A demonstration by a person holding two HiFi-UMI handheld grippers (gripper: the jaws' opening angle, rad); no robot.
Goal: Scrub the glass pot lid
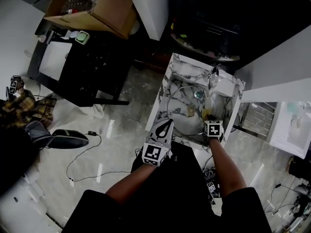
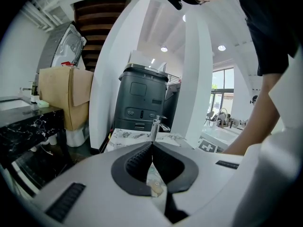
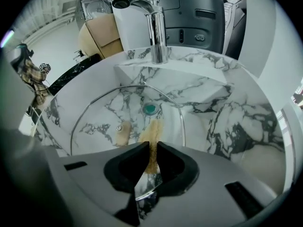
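The glass lid [image 1: 181, 123] [image 3: 106, 110] lies inside the marble sink [image 1: 176, 71] [image 3: 227, 122]. Its metal rim arcs across the bowl and its tan knob [image 1: 191, 111] [image 3: 122, 132] faces up. The green drain [image 1: 198, 94] [image 3: 149, 109] lies beyond the knob, below the chrome tap [image 1: 214, 74] [image 3: 154, 27] [image 2: 155, 126].

The right gripper [image 1: 210, 118] [image 3: 151, 144] reaches over the near right part of the lid. Its jaws are drawn narrow on a tan scrub pad [image 3: 153, 132] [image 1: 208, 111], which hangs from them onto the glass just beside the knob.

The left gripper [image 1: 167, 124] [image 2: 152, 145] sits at the sink's near left edge, at the lid's rim. In the left gripper view the jaw tips meet, and a thin pale strip of the lid, with the knob showing through it, runs between the pads, so the jaws appear clamped on the lid's edge.

Both forearms extend from the bottom of the head view. Farther left stand a black table [image 1: 92, 69] and an open cardboard box [image 1: 104, 8], with a cable [image 1: 92, 152] on the pale floor.
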